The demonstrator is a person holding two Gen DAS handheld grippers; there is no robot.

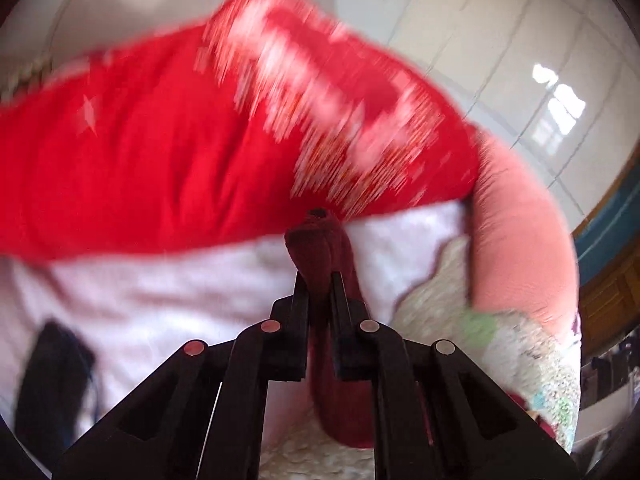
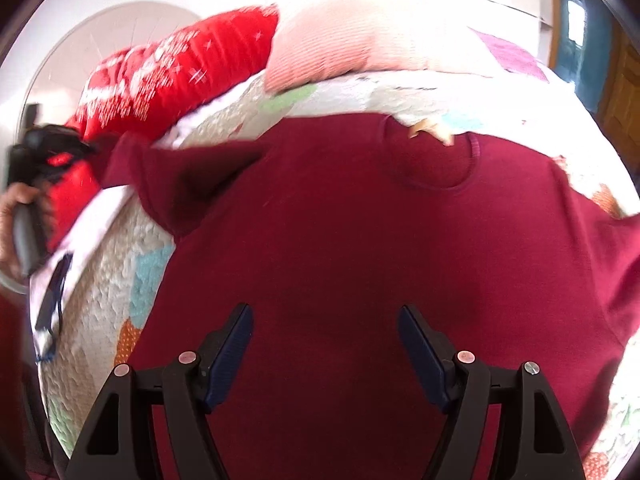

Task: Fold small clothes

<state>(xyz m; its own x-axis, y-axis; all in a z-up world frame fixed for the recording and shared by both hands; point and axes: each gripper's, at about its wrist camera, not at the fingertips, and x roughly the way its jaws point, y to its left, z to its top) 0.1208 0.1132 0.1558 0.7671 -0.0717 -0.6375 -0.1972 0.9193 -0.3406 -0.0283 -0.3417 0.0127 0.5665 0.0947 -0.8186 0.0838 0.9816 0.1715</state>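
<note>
A dark maroon T-shirt (image 2: 340, 240) lies spread front-up on a patchwork quilt (image 2: 108, 272), its neckline at the far side. My right gripper (image 2: 325, 320) is open and empty just above the shirt's lower middle. My left gripper (image 1: 319, 280) is shut on the maroon sleeve (image 1: 320, 248) and holds it up off the bed. In the right wrist view the left gripper (image 2: 44, 152) shows at the far left, with the sleeve (image 2: 168, 176) stretched toward it. The left wrist view is blurred.
A red pillow with white print (image 1: 180, 140) (image 2: 168, 72) and a pink ribbed pillow (image 1: 516, 232) (image 2: 340, 40) lie at the bed's far side. A white cloth (image 1: 160, 292) with a dark item (image 1: 52, 368) lies near the left edge. A wooden door (image 2: 624, 100) stands far right.
</note>
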